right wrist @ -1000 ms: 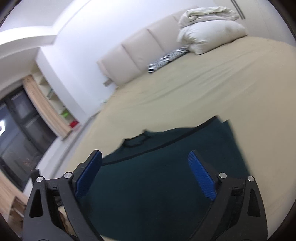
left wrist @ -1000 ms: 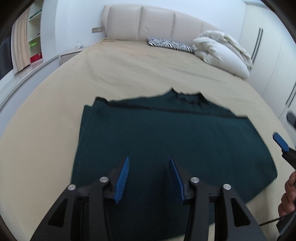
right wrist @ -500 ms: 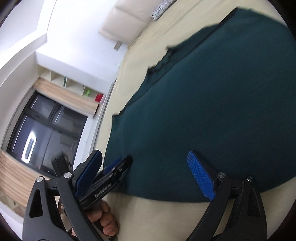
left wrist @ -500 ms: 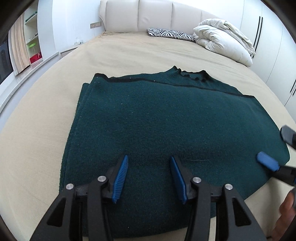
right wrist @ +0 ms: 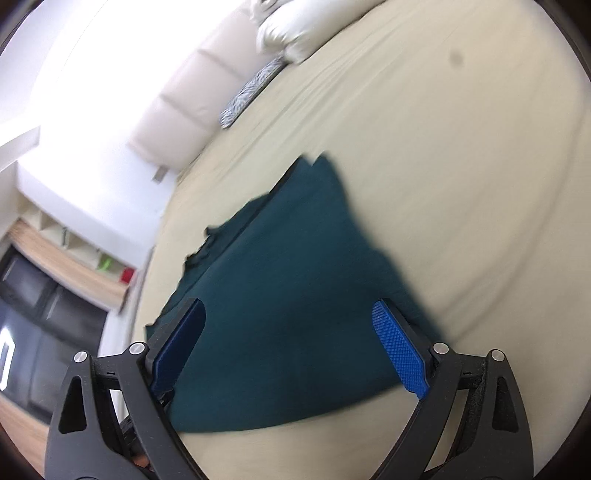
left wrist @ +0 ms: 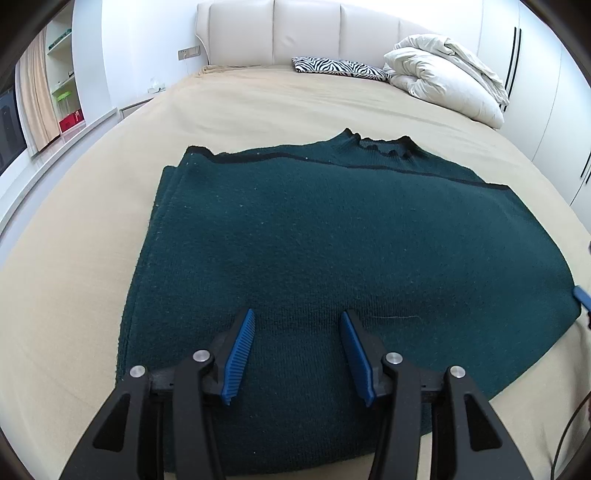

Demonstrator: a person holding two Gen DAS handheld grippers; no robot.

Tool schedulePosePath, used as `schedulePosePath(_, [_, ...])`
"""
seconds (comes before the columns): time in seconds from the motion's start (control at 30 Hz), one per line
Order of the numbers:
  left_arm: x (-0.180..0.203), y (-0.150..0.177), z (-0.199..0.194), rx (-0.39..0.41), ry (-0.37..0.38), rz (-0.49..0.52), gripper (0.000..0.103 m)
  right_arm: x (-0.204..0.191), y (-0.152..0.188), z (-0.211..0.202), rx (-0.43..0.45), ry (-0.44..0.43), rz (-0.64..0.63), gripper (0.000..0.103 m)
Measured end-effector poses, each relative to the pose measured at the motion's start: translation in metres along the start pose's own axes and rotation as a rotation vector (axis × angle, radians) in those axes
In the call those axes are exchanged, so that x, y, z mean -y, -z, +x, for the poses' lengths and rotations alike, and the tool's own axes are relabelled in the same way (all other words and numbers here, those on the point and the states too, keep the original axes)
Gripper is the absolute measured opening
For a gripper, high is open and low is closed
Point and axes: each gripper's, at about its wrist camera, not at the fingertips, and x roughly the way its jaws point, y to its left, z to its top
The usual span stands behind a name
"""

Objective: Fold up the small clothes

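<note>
Your left gripper (left wrist: pixel 297 354) has its fingers apart by a moderate gap, and nothing is between the blue pads (left wrist: pixel 240 356). It hangs over the near part of the dark green sweater (left wrist: pixel 332 258); whether the tips touch the knit, you cannot tell from this view.

Your right gripper (right wrist: pixel 291 350) is opened wide, much wider than the left one, and it also holds nothing. Between its fingers you see the same sweater (right wrist: pixel 280 302), but this view is tilted and blurred, so contact cannot be judged. In the left wrist view only a small blue tip of the right gripper (left wrist: pixel 583 295) shows at the right border, just beside the sweater's right corner.

The sweater lies flat on the beige bed (left wrist: pixel 92 258), near the foot edge, with its collar toward the headboard (left wrist: pixel 306 33). Its nearest hem is partly hidden behind the left gripper's black arms.

At the head end lie a zebra-pattern pillow (left wrist: pixel 340 68) and a folded white duvet (left wrist: pixel 447 70).
</note>
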Motion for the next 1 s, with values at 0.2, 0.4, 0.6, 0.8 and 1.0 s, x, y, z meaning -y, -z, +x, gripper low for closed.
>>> schedulePosePath(0.2, [0.001,0.001,0.001,0.005,-0.011,0.011,0.053,-0.035,-0.002,-0.002,0.005,-0.031,-0.073,0.093])
schedulePosePath(0.4, [0.002,0.002,0.0,0.009,-0.016,0.017,0.053,-0.08,0.012,0.007,-0.066,-0.123,-0.143,0.093])
schedulePosePath(0.6, [0.003,0.003,0.0,0.015,-0.023,0.022,0.053,-0.121,0.022,0.033,-0.127,-0.187,-0.222,0.093])
schedulePosePath(0.8, [0.002,0.003,0.0,0.015,-0.022,0.022,0.054,-0.139,0.022,0.062,-0.178,-0.216,-0.222,0.093])
schedulePosePath(1.0, [0.002,0.003,-0.001,0.015,-0.022,0.021,0.054,-0.136,0.028,0.085,-0.222,-0.204,-0.191,0.093])
